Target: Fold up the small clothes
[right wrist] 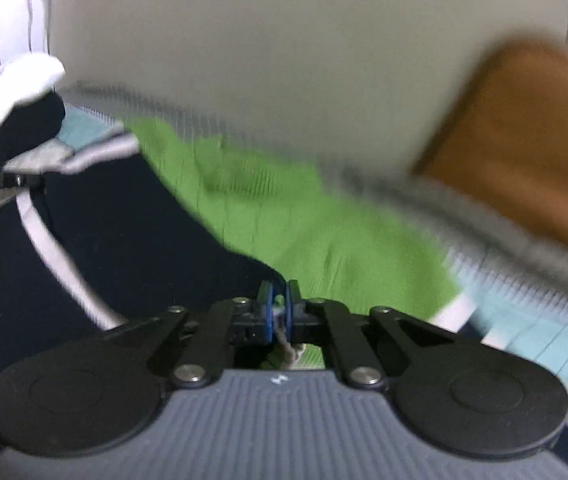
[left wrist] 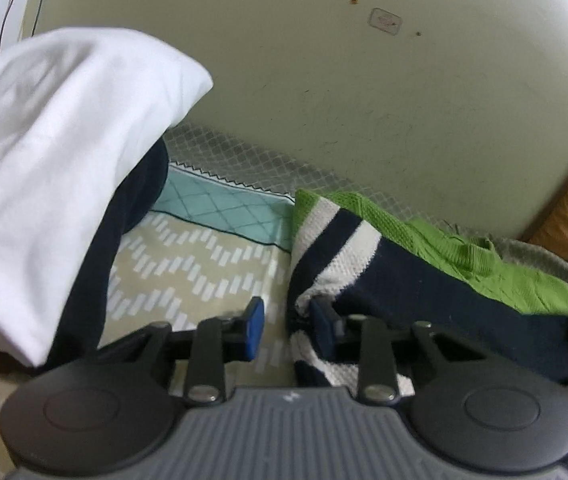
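One striped sweater (left wrist: 384, 272) — two grippers

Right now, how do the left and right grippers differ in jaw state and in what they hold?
The left gripper has its blue pads apart, while the right gripper is pinched shut. The left has no cloth between its pads, though one pad sits against the striped knit garment; the right clamps that garment's fabric. The left wrist view is sharp, the right blurred. Both are at the same garment on the patterned bedsheet.

Black linkage arms, silver screws, blue-padded jaws, ribbed grey housing.
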